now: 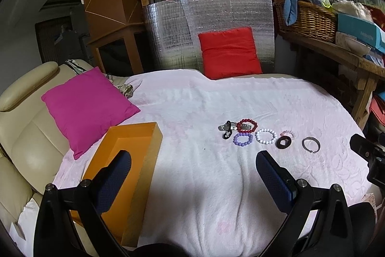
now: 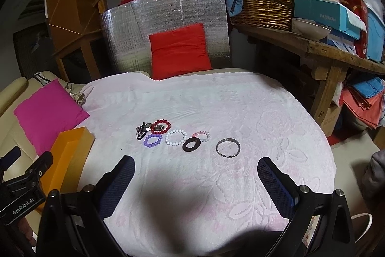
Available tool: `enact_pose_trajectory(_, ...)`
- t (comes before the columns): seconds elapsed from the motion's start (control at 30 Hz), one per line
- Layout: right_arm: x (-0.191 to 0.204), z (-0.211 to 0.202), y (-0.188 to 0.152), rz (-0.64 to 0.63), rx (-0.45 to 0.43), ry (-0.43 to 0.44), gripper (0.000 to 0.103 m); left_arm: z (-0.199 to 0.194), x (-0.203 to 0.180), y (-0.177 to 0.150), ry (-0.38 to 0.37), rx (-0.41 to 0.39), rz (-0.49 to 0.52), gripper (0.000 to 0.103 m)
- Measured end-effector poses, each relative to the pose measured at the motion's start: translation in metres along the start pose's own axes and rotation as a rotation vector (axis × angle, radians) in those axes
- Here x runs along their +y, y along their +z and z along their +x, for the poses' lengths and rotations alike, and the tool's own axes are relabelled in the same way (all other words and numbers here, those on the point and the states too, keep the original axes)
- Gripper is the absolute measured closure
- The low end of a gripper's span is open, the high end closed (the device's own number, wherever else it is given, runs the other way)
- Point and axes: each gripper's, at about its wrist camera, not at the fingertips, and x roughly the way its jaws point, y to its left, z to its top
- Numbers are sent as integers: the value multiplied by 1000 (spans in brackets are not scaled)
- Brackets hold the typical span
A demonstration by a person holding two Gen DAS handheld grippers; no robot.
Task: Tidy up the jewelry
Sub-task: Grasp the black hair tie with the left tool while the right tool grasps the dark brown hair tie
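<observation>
The jewelry sits in a loose row mid-way across the pink blanket (image 2: 240,112): a metal watch (image 2: 141,129) at the left, red (image 2: 160,126), purple (image 2: 152,140), white (image 2: 176,137) and pale pink bead bracelets (image 2: 202,135), a dark flat ring (image 2: 191,144), and an open metal bangle (image 2: 228,147) at the right. All of it looks light; the beads probably roll and flex, the bangle is stiff and likely slick, so I'd pinch across one rim. Both the left tool (image 1: 193,175) and right tool (image 2: 195,176) hang wide open holding nothing, the orange box (image 1: 134,160) waits near-left, and only the soft blanket and tight spacing could get in the way.
</observation>
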Motion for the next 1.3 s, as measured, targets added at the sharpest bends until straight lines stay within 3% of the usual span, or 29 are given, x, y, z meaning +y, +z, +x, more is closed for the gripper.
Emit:
enact_pose_trajectory(0.1,-4,5,0,4,1,-5,0,6,-2,1,-9,5,2,0)
enact_pose_trajectory(0.2,-15,16,0,14,9,4,0,25,0,-3,-77,43,-16,0)
enact_pose_trajectory(0.33,-41,44,-5,19,27,40,0,84,7,-22,-244,223,-110,0)
enact_pose_trajectory(0.43,-70,84,-13,14,88,51,0,137,3,-48,-265,377,-156,0)
enact_pose_trajectory(0.53,-92,121,-17,46,173,46,10,172,-6,-66,-319,464,-196,0)
enact_pose_trajectory(0.67,-107,157,-12,118,207,94,15,194,-23,-63,-334,458,-191,0)
enact_pose_trajectory(0.87,-84,193,0,72,202,200,17,229,-39,-36,-338,453,-166,0)
enact_pose_trajectory(1.03,-60,233,-2,98,315,288,40,255,-39,-21,-245,384,-149,0)
enact_pose_trajectory(1.3,-56,267,1,261,391,337,45,282,-30,-15,-244,377,-176,0)
